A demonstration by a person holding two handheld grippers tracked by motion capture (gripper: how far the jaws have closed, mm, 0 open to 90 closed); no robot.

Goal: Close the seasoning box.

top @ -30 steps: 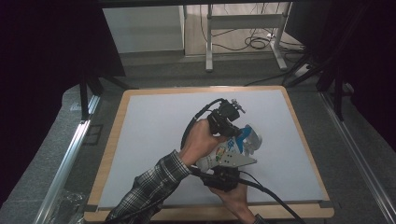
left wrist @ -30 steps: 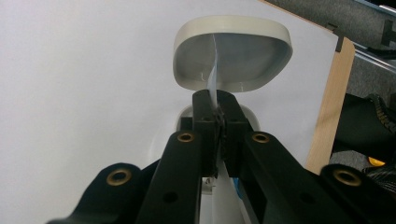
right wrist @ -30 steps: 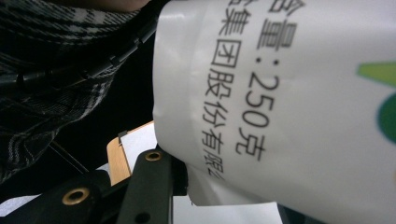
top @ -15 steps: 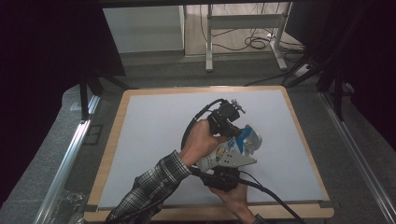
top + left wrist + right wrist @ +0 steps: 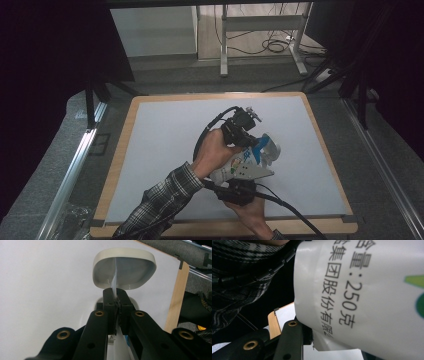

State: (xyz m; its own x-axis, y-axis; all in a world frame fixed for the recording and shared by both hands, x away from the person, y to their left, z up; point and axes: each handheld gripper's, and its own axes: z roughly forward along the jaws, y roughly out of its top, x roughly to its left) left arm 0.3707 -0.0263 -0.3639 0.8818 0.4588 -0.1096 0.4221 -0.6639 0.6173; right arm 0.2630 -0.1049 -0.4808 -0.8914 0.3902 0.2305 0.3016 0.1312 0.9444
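A white packet (image 5: pixel 239 165) with blue and green print and black characters (image 5: pixel 362 290) lies tilted between my two grippers near the middle of the white board (image 5: pixel 165 150). My left gripper (image 5: pixel 252 142), reaching in from the upper left, is shut on a thin translucent strip (image 5: pixel 115 280) at the packet's top. Just beyond those jaws sits a shallow off-white dish (image 5: pixel 124 267) (image 5: pixel 271 146). My right gripper (image 5: pixel 244 169) comes up from the board's near edge and is shut on the packet's body. One of its black fingers (image 5: pixel 293 336) presses the packet's side; the other finger is hidden.
The board has a wooden rim (image 5: pixel 327 150) (image 5: pixel 176 297). A plaid sleeve (image 5: pixel 160 200) crosses the near left part of the board. A metal rail (image 5: pixel 75 165) runs along the left. Behind the table stand metal frame legs (image 5: pixel 223 45) and floor cables (image 5: pixel 275 46).
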